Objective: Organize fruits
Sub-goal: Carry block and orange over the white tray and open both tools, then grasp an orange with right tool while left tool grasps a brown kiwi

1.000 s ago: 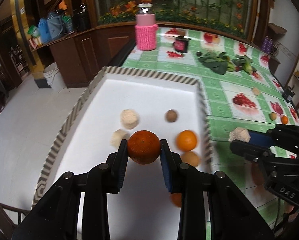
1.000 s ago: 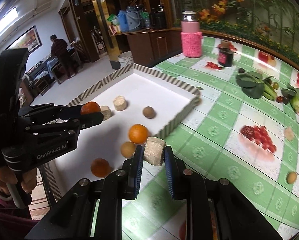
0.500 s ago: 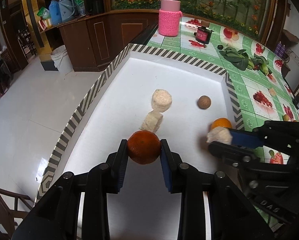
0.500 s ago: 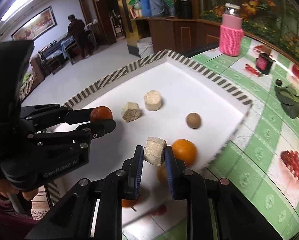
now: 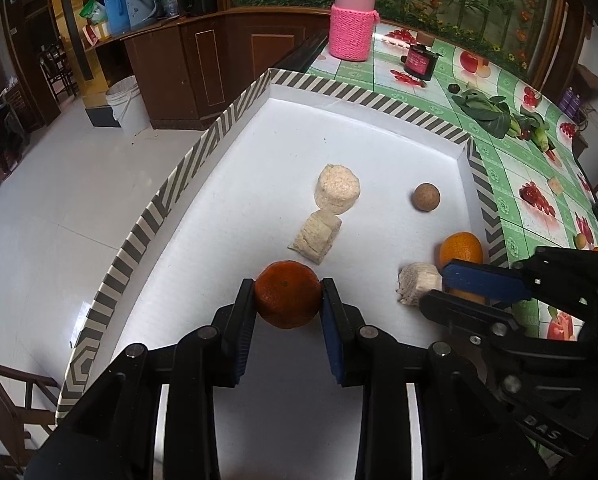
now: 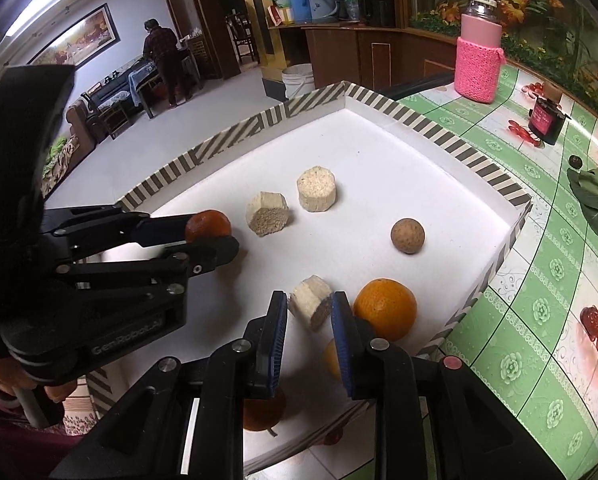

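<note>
My left gripper [image 5: 287, 292] is shut on a dark orange tangerine [image 5: 287, 294] low over the near left part of the white tray with the striped rim [image 5: 371, 98]. The right wrist view shows the same tangerine [image 6: 208, 225] between the left gripper's tips. My right gripper [image 6: 309, 300] holds a beige chunk [image 6: 311, 306] between its blue pads, close to the tray floor; its jaws are starting to open, and the pads still touch the chunk. A bright orange [image 6: 385, 308] lies just right of it.
In the tray lie a beige cylinder [image 5: 337, 188], a cut beige piece [image 5: 315, 236] and a brown ball [image 5: 426, 197]. More oranges [image 6: 263, 412] sit under the right gripper. A pink bottle [image 5: 353, 20], dark jar [image 5: 419, 60] and greens [image 5: 487, 112] stand on the green tablecloth.
Both grippers moved in over the tray and sank toward its floor. The right one carried the beige chunk from over the tablecloth, across the rim, to beside the bright orange.
</note>
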`<state>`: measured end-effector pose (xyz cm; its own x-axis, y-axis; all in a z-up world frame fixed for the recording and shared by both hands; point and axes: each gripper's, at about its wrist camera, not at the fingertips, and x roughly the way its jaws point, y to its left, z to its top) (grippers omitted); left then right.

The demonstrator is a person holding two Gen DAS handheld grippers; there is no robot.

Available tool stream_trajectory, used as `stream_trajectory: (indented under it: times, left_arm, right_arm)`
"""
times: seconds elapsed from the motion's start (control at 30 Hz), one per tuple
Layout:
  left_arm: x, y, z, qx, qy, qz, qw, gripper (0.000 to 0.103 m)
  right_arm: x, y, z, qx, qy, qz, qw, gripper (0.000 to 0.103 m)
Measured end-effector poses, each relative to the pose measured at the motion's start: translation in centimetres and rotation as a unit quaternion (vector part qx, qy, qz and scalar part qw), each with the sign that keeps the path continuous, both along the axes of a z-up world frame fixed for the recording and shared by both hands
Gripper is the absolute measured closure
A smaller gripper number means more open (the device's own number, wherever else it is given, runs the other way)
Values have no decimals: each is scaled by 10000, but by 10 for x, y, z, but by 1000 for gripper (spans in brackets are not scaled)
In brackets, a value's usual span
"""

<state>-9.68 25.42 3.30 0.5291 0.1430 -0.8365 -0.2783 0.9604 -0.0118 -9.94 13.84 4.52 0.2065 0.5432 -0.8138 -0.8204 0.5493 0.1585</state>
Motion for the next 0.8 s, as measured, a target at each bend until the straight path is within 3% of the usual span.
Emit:
stream_trajectory:
  times: [0.13,0.3,0.57,0.8]
  left_arm:
    - [0,1,0,-16,23,68,10000,72]
    - [-4,-1,7,135,-147,149,9997,37]
    - [-6,-20,24,377,-396,87,9985,35]
    - [1,-57,32,74,-535,-305,9981,32]
  right_arm:
    - [-2,-8,11,142,-63,-38,9999,71]
    - [-4,-23,21,272,-113,-180,9994,61]
    - [0,-59,28,456,-88,-570,9973,43]
    - [5,-110,30,498,-88,-1099,9927,30]
